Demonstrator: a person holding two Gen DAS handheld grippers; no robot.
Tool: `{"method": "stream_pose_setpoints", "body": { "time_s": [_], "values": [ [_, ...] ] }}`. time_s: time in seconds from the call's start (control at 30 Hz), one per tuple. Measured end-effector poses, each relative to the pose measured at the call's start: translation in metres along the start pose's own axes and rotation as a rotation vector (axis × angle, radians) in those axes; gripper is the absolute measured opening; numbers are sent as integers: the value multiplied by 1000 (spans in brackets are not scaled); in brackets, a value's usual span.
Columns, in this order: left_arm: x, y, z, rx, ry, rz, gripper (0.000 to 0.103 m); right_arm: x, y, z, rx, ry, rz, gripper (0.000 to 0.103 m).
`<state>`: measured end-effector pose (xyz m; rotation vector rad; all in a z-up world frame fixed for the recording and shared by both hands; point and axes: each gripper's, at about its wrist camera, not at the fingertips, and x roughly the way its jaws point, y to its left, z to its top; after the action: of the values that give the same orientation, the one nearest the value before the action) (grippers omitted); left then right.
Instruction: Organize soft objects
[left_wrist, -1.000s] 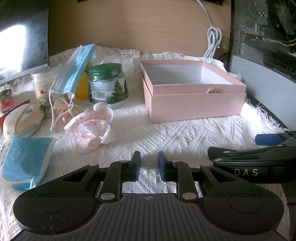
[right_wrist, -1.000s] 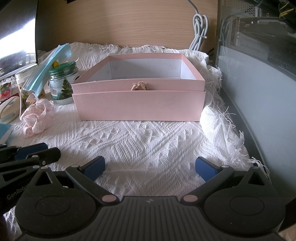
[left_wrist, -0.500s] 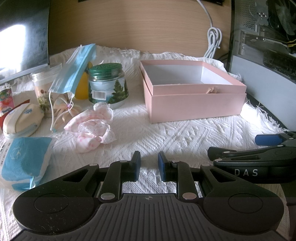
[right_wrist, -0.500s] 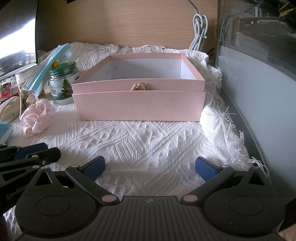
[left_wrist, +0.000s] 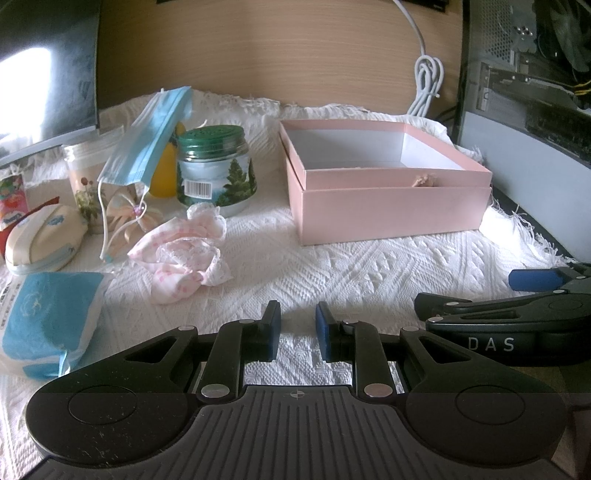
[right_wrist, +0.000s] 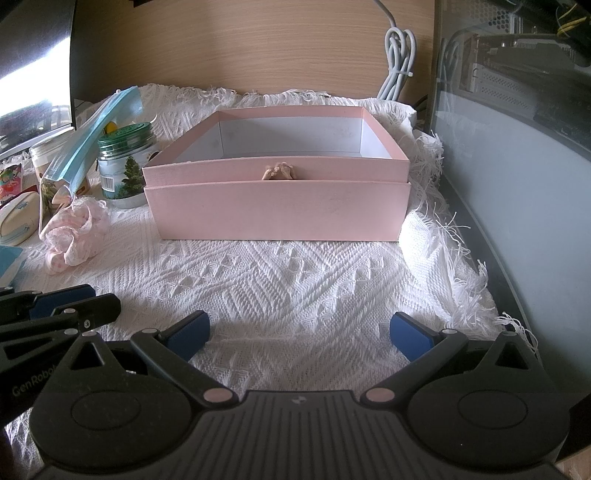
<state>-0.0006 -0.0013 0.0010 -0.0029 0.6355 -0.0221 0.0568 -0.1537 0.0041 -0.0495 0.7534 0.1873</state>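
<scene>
Soft items wait at the left of the white knitted cloth (left_wrist: 369, 273): a crumpled pink lace-trimmed fabric (left_wrist: 184, 254) nearest, a blue face mask (left_wrist: 155, 133) draped over a floral cup (left_wrist: 83, 177), a small ribbon bow (left_wrist: 129, 214) beneath it, a blue-and-white tissue pack (left_wrist: 48, 325) at the near left edge. Pink box (right_wrist: 277, 218) stands open toward the back right, well apart from the fabric; nothing shows inside it from here, though the near wall hides part of its floor. Left gripper (left_wrist: 297, 328) sits low over bare cloth, jaws close together with a narrow gap, nothing between them. Right gripper (right_wrist: 299, 332) faces the box squarely, jaws spread wide, empty. Both short of any target. Risks, as judged: the fabric lies just beside a green-lidded jar (left_wrist: 214, 170), so a wide sweep toward it could knock the jar or drag the mask's loop and tip the cup. Left jaws must part first or they will only push the fabric along. Lace could snag on the knitted cloth and pull it, shifting the box. Loose fabric may hang out over the box rim if let go too early
</scene>
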Motion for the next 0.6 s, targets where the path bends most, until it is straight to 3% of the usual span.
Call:
{"method": "stream_pose_setpoints", "body": {
  "time_s": [0.6],
  "values": [
    [-1, 4, 0, -22, -3, -12, 23, 3, 1, -3, -21, 10, 20, 103]
  ]
}}
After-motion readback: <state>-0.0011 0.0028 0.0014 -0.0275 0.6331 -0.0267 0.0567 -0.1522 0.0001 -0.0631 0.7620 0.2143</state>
